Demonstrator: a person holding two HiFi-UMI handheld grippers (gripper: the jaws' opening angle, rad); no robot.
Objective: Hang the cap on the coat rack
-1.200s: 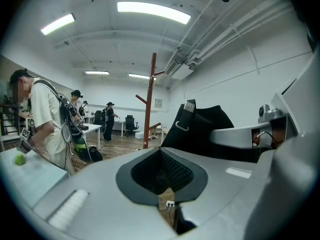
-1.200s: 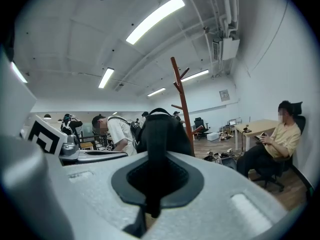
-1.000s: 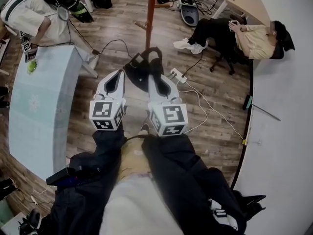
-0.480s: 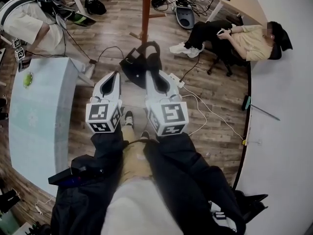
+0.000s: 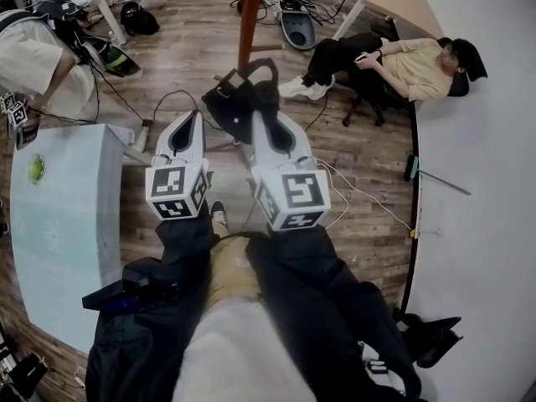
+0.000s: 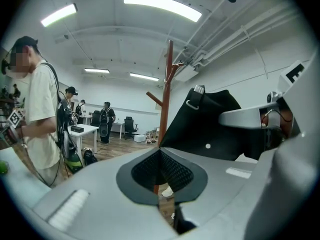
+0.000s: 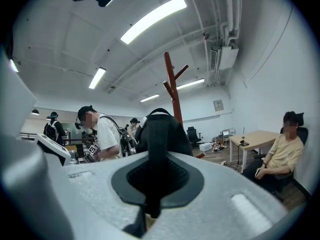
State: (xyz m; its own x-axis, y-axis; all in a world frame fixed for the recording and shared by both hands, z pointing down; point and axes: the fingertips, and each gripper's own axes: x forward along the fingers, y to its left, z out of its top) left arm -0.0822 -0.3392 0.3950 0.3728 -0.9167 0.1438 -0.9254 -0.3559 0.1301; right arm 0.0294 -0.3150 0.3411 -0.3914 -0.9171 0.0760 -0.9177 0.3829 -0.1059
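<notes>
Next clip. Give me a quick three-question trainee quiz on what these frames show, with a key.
1. True or false: the black fabric cap already hangs on the reddish-brown wooden coat rack.
2. Which grips the cap? A: the left tongs. B: the right tongs. C: both.
3. Fill in: the person in the yellow shirt is ____, not standing.

Key: 1 false, the cap is carried in front of the rack's pole. 2 B, with the left tongs closed on nothing. 3 sitting.
</notes>
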